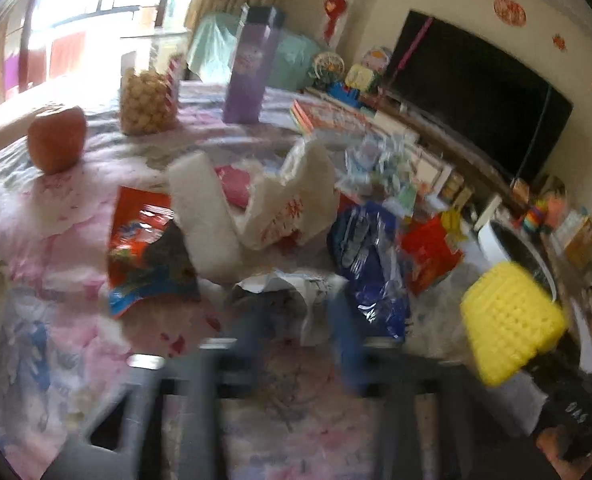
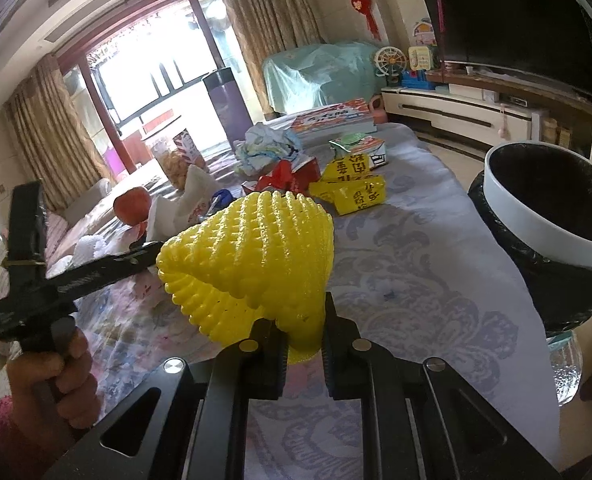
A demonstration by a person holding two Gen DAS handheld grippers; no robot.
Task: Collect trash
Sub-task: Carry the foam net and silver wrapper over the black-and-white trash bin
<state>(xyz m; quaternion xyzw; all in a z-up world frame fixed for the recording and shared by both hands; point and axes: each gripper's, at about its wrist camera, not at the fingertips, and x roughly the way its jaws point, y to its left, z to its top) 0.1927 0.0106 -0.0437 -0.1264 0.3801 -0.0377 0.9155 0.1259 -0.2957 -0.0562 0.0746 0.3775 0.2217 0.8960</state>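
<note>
My right gripper (image 2: 302, 332) is shut on a yellow foam fruit net (image 2: 248, 264) and holds it above the table. The net also shows in the left wrist view (image 1: 512, 320) at the right. A white bin with a black liner (image 2: 548, 220) stands off the table's right edge. My left gripper (image 1: 296, 320) is blurred and open above the table, near a crumpled white paper (image 1: 280, 284), a blue wrapper (image 1: 372, 272) and an orange snack bag (image 1: 148, 256). It also shows in the right wrist view (image 2: 144, 252) at the left. Yellow wrappers (image 2: 352, 188) and a red wrapper (image 2: 284, 178) lie farther back.
A floral tablecloth (image 2: 396, 280) covers the table. On it stand an apple (image 1: 56, 140), a jar of snacks (image 1: 148, 104), a purple box (image 1: 252, 68), white foam packing (image 1: 216, 216) and books (image 2: 336, 118). A TV (image 2: 516, 20) and a cabinet stand at the right.
</note>
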